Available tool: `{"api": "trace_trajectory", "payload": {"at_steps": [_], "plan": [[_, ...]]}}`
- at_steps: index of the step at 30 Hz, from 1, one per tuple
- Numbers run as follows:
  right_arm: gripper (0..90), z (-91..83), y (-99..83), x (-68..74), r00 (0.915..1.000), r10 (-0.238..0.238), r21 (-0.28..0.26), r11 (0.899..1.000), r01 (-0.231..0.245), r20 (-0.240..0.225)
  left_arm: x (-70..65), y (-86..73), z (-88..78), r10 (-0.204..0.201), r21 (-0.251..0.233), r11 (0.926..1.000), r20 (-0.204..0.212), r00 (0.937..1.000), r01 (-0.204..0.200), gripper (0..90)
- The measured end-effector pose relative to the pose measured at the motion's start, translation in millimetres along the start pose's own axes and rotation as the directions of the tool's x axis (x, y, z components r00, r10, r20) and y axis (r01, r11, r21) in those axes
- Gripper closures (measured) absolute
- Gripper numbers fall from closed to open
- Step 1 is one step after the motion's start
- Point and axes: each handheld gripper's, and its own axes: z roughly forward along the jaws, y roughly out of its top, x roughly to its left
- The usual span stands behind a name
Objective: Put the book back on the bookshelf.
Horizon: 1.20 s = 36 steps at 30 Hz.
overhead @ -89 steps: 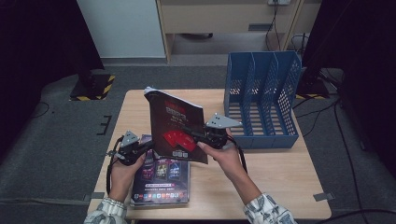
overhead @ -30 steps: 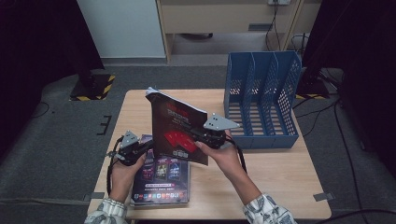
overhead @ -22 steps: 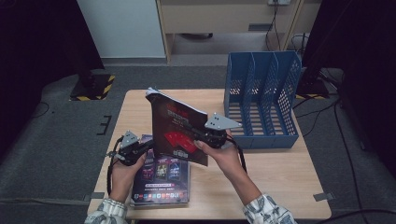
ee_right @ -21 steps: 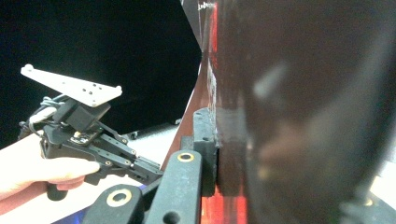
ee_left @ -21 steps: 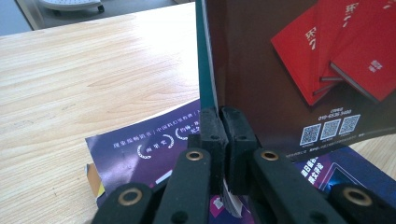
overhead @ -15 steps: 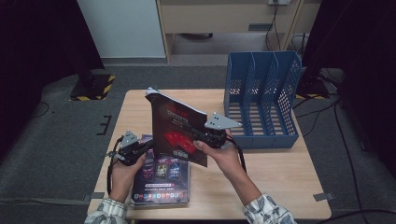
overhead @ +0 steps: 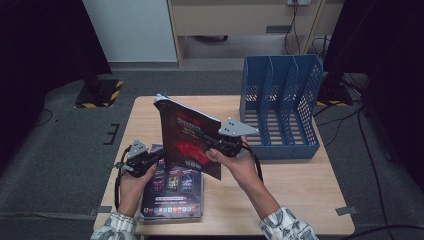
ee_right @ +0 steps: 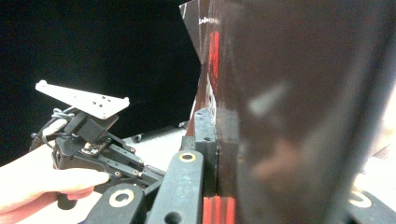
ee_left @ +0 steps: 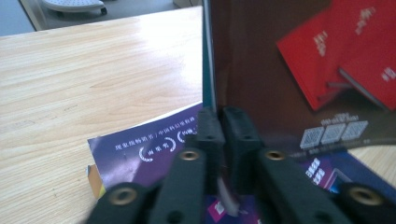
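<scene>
From the high view, a dark magazine (overhead: 192, 135) with red print stands nearly upright above the middle of the wooden table (overhead: 295, 180), tilted a little, its top corner toward the far side. The right gripper (overhead: 212, 148) clamps it at its right edge, with the person's right hand (overhead: 237, 162) wrapped around the gripper body. The left gripper (overhead: 159, 156) sits low at the magazine's lower left corner, held by the left hand (overhead: 132, 177). Beneath them a second magazine (overhead: 172, 192) with a purple cover lies flat near the front edge of the table. A blue file rack (overhead: 280, 107) with upright slots stands at the far right of the table, well apart from the held magazine. In the left gripper view, the jaws stand narrow at the bottom edge of the upright magazine (ee_left: 299, 74); they have just been opening slightly, and the thin cover edge runs into the gap between them, though whether the pads press on it is hard to tell. The purple magazine (ee_left: 149, 144) lies flat on the table just behind. In the right gripper view, the jaws are closed tight on the dark magazine (ee_right: 289, 116), which rises straight up between them, while the left gripper (ee_right: 154, 176) and its hand (ee_right: 42, 182) show at the lower left.
</scene>
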Motion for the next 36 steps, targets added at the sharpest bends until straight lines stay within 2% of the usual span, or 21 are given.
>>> {"api": "trace_trajectory", "payload": {"at_steps": [4,5,8,9,12,14,23,28,36], "plan": [[86.6,0.6,6.4,4.2,0.9998,-0.021,-0.006,1.0,0.021,-0.002,3.3,-2.1,0.3,-0.043,-0.024,0.9988,-0.039,0.9983,0.043,51.3],[86.6,0.3,8.3,4.8,0.9997,-0.024,-0.007,1.0,0.024,-0.003,4.5,-3.3,0.1,-0.049,-0.035,0.9983,-0.057,0.9972,0.047,47.1],[86.6,-2.9,16.8,6.1,0.9986,-0.053,-0.015,0.998,0.053,0.006,6.9,-5.2,1.5,-0.038,-0.009,0.9992,-0.087,0.9954,0.038,33.1],[86.6,-4.9,19.4,5.7,0.9985,-0.055,-0.02,0.998,0.055,0.011,7.1,-6.2,2.6,-0.027,0.008,0.9996,-0.104,0.9942,0.028,29.6],[86.6,-10.3,25.9,0.9,0.999,-0.041,-0.039,0.998,0.041,0.021,7.4,-7.6,5.1,-0.016,0.035,0.9992,-0.12,0.9926,0.021,22.3],[86.6,-12.0,29.3,-2.9,0.9991,-0.033,-0.037,0.999,0.034,0.027,7.3,-7.8,6.7,-0.014,0.043,0.9989,-0.126,0.9919,0.02,19.5],[86.6,-14.7,51.2,-18.2,0.9954,-0.053,0.003,0.999,0.053,0.08,8.6,-9.3,10.7,-0.03,0.072,0.9966,-0.138,0.99,0.04,7.9],[86.6,-16.0,65.5,-28.9,0.9938,-0.045,0.0,0.999,0.045,0.102,10.1,-11.2,11.9,-0.035,0.083,0.9954,-0.141,0.9894,0.047,6.0],[86.6,-12.5,75.6,-40.2,0.9914,-0.036,0.006,0.999,0.035,0.126,10.8,-12.4,12.5,-0.034,0.09,0.9949,-0.141,0.9894,0.047,5.9]]}}
